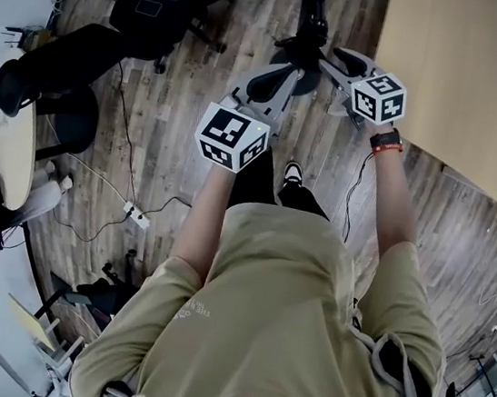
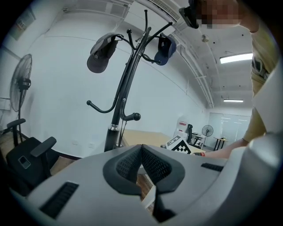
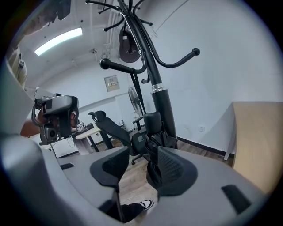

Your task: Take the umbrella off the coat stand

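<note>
Left gripper (image 2: 141,148): jaws closed tip to tip, nothing between them; it is held just left of the right gripper (image 3: 143,152), level with the person's knees in the head view; right gripper: jaws standing apart, pads pressing on nothing; a shoe (image 3: 146,204) and wood floor (image 3: 132,181) show low in the gap; beyond the gap, partly behind the right pad (image 3: 174,170), a black folded umbrella (image 3: 157,132) sits close against the lower pole of the coat stand (image 3: 161,106), under the bright collar; which hook carries it cannot be told; light wood table (image 3: 261,132) to the right of the stand; black office chair (image 3: 110,128) behind it; two dark caps (image 2: 102,53) hang on upper hooks; white wall (image 2: 57,110) and a standing fan (image 2: 22,84) farthest off.
</note>
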Demonstrator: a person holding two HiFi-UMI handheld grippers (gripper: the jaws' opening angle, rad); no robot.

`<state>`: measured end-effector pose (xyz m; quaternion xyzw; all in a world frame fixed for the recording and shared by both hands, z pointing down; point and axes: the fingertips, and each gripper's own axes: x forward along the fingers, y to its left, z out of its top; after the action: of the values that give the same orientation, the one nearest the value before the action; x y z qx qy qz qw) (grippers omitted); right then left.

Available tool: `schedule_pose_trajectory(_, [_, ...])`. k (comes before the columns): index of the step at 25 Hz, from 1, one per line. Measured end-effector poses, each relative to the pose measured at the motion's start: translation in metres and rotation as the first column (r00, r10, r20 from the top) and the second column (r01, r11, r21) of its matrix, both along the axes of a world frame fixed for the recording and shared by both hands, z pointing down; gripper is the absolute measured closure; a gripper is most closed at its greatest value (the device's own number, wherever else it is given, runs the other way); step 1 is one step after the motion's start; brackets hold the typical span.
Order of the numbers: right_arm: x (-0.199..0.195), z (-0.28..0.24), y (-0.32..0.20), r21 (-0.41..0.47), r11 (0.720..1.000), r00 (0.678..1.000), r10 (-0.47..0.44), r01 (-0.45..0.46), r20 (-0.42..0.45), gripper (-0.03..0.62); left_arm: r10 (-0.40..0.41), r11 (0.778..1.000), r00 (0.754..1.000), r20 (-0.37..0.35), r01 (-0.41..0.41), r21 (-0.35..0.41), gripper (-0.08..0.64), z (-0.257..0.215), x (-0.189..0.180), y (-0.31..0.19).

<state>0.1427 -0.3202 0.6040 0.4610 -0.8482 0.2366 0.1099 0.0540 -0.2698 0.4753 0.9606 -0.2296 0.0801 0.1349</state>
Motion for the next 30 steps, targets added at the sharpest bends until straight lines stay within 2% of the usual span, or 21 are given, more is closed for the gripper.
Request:
schedule_pose_trajectory(3, [-0.001, 0.008, -0.007, 0.016, 1.000, 0.999, -0.007, 0.006, 0.040, 0.332, 0.019, 1.000, 1.000, 0.003, -0.019, -0.009, 0.535, 0.004, 0.003, 0.000])
schedule_pose_trajectory(7, [-0.002, 0.020, -0.016, 0.015, 1.000, 0.999, -0.017, 0.016, 0.033, 0.286, 0.033, 0.999, 0.999, 0.011, -0.033, -0.007, 0.535, 0.005, 0.005, 0.001])
schedule_pose_trajectory(14, [0.003, 0.034, -0.037, 0.007, 0.999, 0.999, -0.039, 0.039, 0.031, 0.273, 0.035, 0.999, 0.999, 0.016, -0.034, -0.025, 0.535, 0.010, 0.005, 0.002])
schedule_pose_trajectory(17, [0.003, 0.040, -0.047, -0.005, 0.999, 0.999, -0.047, 0.047, 0.027, 0.246, 0.035, 0.999, 0.999, 0.017, -0.034, -0.028, 0.535, 0.010, 0.005, -0.001])
schedule_pose_trajectory(22, [0.000, 0.045, -0.058, -0.016, 0.998, 0.997, -0.063, 0.064, 0.051, 0.201, 0.038, 0.999, 0.999, 0.024, -0.037, -0.037, 0.535, 0.011, 0.007, -0.002])
schedule_pose_trajectory(30, [-0.007, 0.064, -0.075, -0.026, 0.999, 0.992, -0.040, 0.043, 0.119, 0.199, 0.037, 0.999, 0.999, 0.037, -0.035, -0.041, 0.535, 0.019, 0.005, -0.007])
